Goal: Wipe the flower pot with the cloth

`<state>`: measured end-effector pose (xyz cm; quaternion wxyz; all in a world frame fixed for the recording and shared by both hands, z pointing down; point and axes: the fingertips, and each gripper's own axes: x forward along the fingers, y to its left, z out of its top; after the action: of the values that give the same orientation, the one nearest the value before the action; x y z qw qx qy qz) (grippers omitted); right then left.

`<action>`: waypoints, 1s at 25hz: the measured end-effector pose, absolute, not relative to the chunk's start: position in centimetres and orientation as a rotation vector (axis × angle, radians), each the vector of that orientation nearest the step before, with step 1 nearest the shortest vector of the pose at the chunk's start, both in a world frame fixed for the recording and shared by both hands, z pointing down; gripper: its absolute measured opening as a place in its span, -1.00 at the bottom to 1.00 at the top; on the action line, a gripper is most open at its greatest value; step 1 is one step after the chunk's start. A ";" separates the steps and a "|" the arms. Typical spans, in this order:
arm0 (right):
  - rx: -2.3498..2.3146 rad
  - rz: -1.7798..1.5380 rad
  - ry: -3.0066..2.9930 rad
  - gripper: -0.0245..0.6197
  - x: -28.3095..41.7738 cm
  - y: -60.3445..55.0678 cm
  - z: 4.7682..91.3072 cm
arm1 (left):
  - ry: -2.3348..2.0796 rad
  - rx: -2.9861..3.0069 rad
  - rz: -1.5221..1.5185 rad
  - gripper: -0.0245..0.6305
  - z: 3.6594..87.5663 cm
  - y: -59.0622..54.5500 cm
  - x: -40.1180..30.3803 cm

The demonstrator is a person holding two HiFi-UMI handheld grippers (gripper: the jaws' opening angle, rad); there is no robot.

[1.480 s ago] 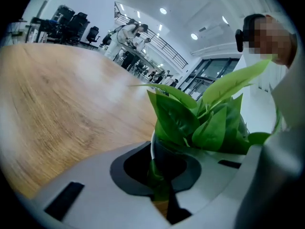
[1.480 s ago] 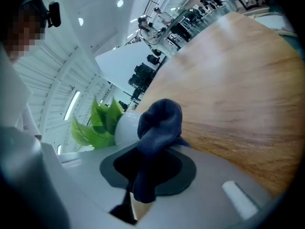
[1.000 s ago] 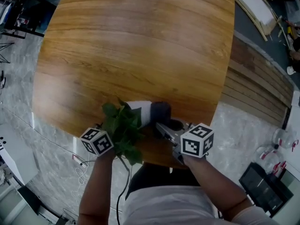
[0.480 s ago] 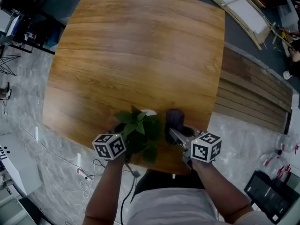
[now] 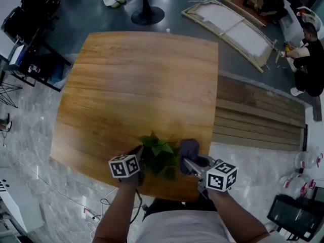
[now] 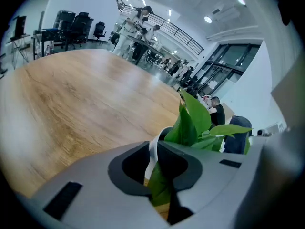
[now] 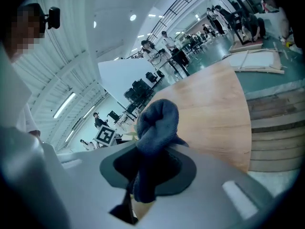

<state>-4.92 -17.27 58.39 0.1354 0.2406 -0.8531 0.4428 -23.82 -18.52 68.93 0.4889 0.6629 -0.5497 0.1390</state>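
Note:
A small white flower pot (image 6: pixel 154 149) with a green leafy plant (image 5: pixel 159 152) stands near the front edge of the round wooden table (image 5: pixel 131 80). In the head view the leaves hide the pot. My left gripper (image 5: pixel 143 159) is shut on the pot's rim, which shows as a white strip between the jaws of the left gripper (image 6: pixel 152 159). My right gripper (image 5: pixel 192 163) is shut on a dark blue cloth (image 5: pixel 189 148), bunched up just right of the plant. In the right gripper view the cloth (image 7: pixel 157 123) bulges out above the right gripper (image 7: pixel 148 162).
The table's front edge lies right under both grippers. Wooden planks (image 5: pixel 258 118) lie on the floor to the right, and a flat framed panel (image 5: pixel 228 19) lies beyond them. A person (image 5: pixel 309 49) crouches at far right. A black stand base (image 5: pixel 147 15) is behind the table.
The pot lay tilted with its white side showing and the cloth against it; now it is upright under its leaves, with the cloth beside it. The head view has pulled back.

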 end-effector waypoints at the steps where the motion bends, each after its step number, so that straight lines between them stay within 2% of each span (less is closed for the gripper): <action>1: 0.701 1.263 -2.487 -0.72 -4.8 -17.4 57.8 | -1.340 1.619 0.340 -0.77 68.7 -18.7 -23.8; 11: 0.698 1.137 -2.592 -0.72 -4.7 -17.0 52.2 | -1.410 1.725 0.317 -0.77 62.4 -18.4 -24.1; 19: 0.652 0.874 -2.752 -0.72 -7.1 -15.7 43.3 | -1.496 1.964 0.172 -0.78 48.9 -18.0 -22.9; 25: 0.666 0.707 -2.857 -0.72 -7.6 -14.5 36.7 | -1.552 2.161 0.051 -0.89 37.6 -17.2 -21.1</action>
<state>-7.60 -14.51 36.67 0.0619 0.2204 -0.9449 0.2340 -21.08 -17.25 37.58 0.2380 0.7886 -0.5666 0.0188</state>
